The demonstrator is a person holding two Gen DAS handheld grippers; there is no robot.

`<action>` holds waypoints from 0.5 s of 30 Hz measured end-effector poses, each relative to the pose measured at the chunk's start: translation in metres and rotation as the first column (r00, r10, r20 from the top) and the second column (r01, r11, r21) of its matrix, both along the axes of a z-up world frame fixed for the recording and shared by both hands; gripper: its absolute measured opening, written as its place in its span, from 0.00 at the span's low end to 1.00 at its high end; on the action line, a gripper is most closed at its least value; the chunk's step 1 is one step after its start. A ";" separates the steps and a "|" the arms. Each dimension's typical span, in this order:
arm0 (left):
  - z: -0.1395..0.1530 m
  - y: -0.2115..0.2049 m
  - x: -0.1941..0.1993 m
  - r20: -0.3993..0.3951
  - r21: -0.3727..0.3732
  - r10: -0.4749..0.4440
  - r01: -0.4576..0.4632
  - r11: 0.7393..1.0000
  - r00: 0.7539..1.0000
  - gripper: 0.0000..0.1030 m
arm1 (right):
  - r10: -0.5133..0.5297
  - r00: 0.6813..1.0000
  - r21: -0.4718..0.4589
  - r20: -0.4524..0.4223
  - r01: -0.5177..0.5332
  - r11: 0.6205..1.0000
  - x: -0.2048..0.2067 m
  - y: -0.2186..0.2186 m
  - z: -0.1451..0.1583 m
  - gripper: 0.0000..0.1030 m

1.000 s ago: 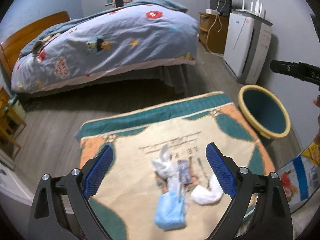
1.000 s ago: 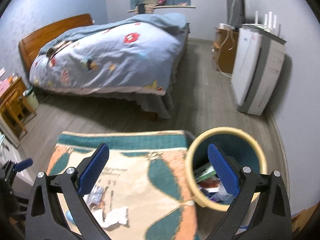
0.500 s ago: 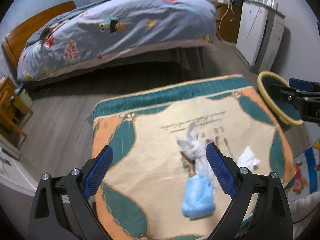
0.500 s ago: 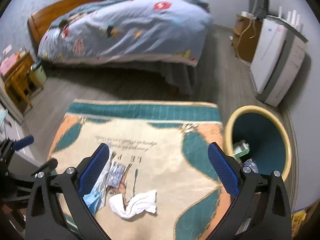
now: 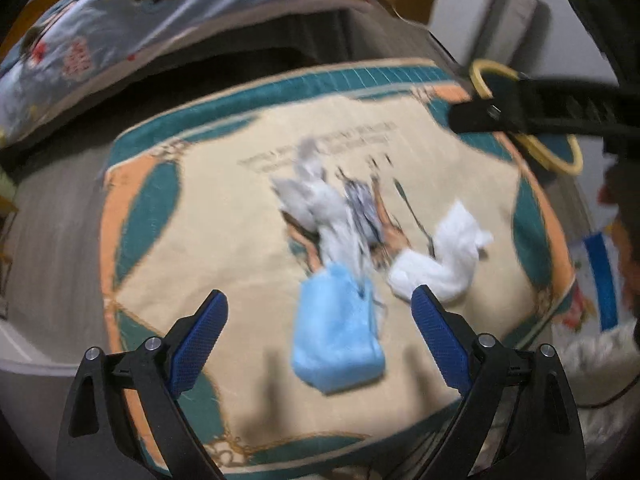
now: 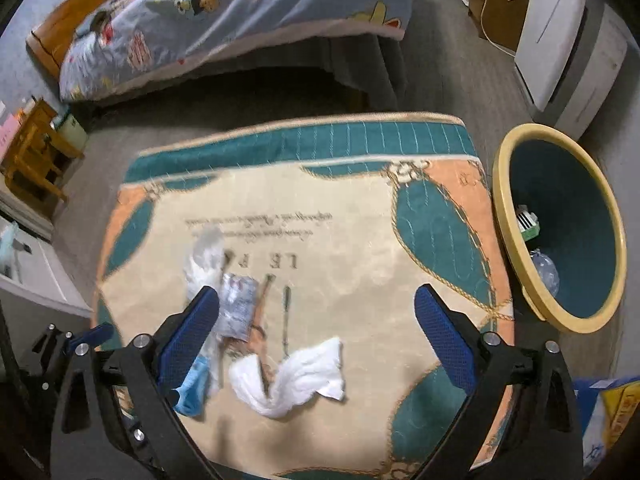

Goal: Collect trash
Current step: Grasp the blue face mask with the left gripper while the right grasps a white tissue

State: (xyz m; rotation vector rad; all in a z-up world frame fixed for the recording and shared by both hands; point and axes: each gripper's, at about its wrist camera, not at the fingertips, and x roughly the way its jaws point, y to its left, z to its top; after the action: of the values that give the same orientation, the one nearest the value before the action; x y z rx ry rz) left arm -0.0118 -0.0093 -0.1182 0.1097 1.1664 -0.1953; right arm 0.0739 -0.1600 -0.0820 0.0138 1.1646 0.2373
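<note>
Trash lies on a patterned rug [image 5: 200,240] [image 6: 360,248]: a light blue bag [image 5: 338,330] [image 6: 192,388], a crumpled white tissue [image 5: 440,260] [image 6: 292,380], a clear plastic wrapper [image 5: 316,204] [image 6: 204,256] and a small printed packet [image 5: 362,208] [image 6: 238,308]. My left gripper [image 5: 320,336] is open and empty, just above the blue bag. My right gripper [image 6: 316,332] is open and empty, above the white tissue. A yellow-rimmed teal bin [image 6: 560,228] [image 5: 532,144] stands off the rug's right edge with some trash inside.
A bed with a blue printed duvet [image 6: 240,12] [image 5: 120,20] lies beyond the rug. A white appliance [image 6: 568,40] stands far right by the wall. A wooden stool [image 6: 36,152] is at left. A printed bag [image 5: 592,272] lies right of the rug.
Both grippers have tilted down and come closer to the rug. The trash now looks larger and sits between the fingers; the bed has slid toward the top of both views.
</note>
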 end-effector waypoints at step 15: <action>0.001 -0.002 0.001 -0.048 0.022 -0.021 0.022 1.000 0.999 0.21 | 0.073 0.957 -0.017 -0.282 -0.081 0.997 -0.024 0.011 -0.071 0.02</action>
State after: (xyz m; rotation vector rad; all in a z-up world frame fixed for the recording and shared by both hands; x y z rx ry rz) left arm -0.0107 -0.0113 -0.1176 0.1379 1.2153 -0.2048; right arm 0.0497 -0.1492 -0.1530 -0.0234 1.4541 0.2945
